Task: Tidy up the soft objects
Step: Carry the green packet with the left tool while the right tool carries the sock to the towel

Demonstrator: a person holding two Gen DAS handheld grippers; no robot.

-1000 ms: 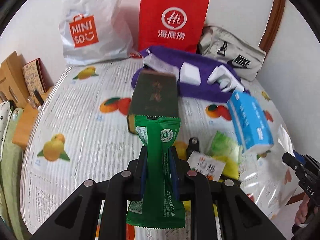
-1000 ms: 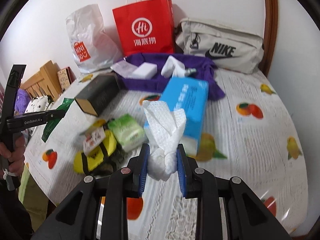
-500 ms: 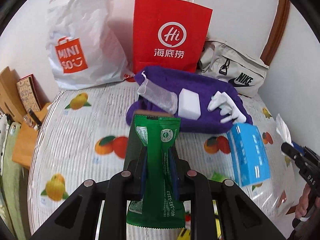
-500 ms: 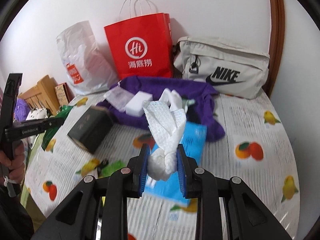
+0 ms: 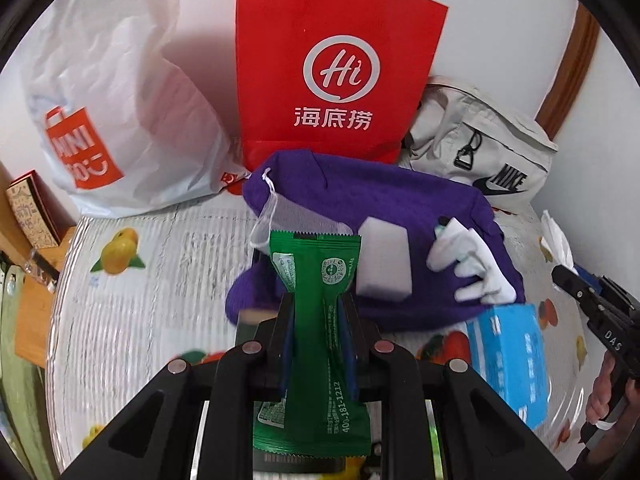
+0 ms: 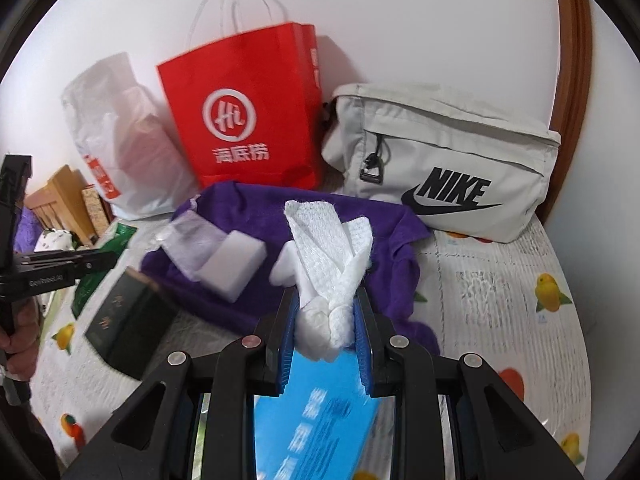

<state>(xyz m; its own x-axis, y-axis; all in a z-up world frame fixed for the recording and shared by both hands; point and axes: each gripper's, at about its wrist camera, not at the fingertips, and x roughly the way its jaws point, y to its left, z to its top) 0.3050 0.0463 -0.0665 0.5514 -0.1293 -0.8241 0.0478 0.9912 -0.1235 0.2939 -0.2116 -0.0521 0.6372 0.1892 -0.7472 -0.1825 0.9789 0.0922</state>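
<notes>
Left gripper (image 5: 318, 316) clamps green sachet (image 5: 320, 344). Right gripper (image 6: 325, 320) pinches white tissue wad (image 6: 328, 256), purple cloth (image 6: 248, 216) beyond.

The green packet (image 5: 320, 344) covers most of the dark box (image 5: 256, 320) behind it, so only slivers of that box show. The blue tissue pack (image 6: 316, 412) is smeared and runs off the bottom edge, print unreadable. The white plastic bag (image 5: 120, 92) is cut off up top, logo blurry. What's inside the red paper bag (image 6: 248, 120)? Can't tell.
</notes>
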